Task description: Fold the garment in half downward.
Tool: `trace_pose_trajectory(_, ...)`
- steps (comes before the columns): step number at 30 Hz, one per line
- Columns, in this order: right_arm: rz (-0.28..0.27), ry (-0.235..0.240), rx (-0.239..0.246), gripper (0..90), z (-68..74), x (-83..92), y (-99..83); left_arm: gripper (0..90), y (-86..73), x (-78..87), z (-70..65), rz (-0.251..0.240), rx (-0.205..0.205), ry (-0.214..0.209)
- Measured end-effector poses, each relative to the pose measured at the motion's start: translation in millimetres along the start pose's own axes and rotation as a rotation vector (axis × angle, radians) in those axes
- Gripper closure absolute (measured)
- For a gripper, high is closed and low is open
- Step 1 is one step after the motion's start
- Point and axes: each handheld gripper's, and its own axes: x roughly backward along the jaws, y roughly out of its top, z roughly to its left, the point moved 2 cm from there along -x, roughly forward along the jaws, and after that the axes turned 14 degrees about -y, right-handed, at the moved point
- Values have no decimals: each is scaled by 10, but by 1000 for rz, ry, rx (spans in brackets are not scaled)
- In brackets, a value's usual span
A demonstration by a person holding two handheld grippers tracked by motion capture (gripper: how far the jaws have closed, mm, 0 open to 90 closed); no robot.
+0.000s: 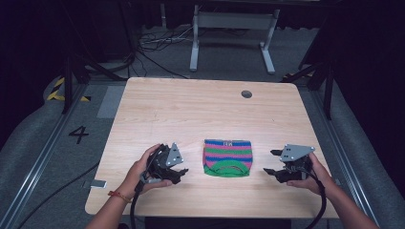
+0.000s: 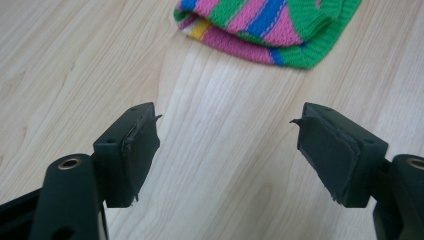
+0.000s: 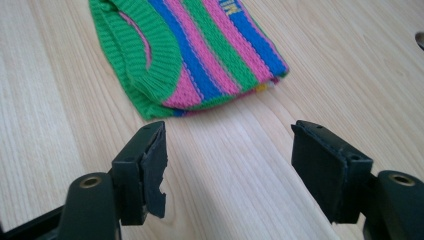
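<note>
Both fingers' sets empty — knit garment (image 1: 228, 158) between, apart.

One tabletop (image 1: 162, 109) carries one folded knit garment (image 1: 228, 157), striped in green, pink and blue. Two tongs hang over it, a left (image 1: 180, 171) and a right (image 1: 270, 161), each with two black jaws, four in all. Two hands hold them, left (image 1: 143, 169) and right (image 1: 315, 174). One round hole (image 1: 246, 94) sits near the far edge. One "4" (image 1: 79, 134) marks the floor.
</note>
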Motion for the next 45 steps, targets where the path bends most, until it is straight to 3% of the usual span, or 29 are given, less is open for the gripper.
trace_pose_trajectory(3,11,-19,-22,301,-54,16,-100,247,-95,51,28,-9,22,6)
trace_pose_trajectory(10,24,-46,-59,273,-139,65,-285,241,-272,99,52,8,30,33)
trace_pose_trajectory(13,32,-72,-68,258,-160,77,-334,235,-351,117,76,2,56,40)
trace_pose_trajectory(19,36,-106,-133,245,-232,136,-521,236,-539,168,123,-8,112,57)
trace_pose_trajectory(32,73,-155,-247,217,-251,170,-927,227,-827,266,197,-34,187,67)
trace_pose_trajectory(39,67,-133,-313,219,-269,252,-1081,220,-999,316,227,-77,248,28)
trace_pose_trajectory(45,57,-132,-346,223,-247,273,-1183,214,-1099,334,209,-93,280,28)
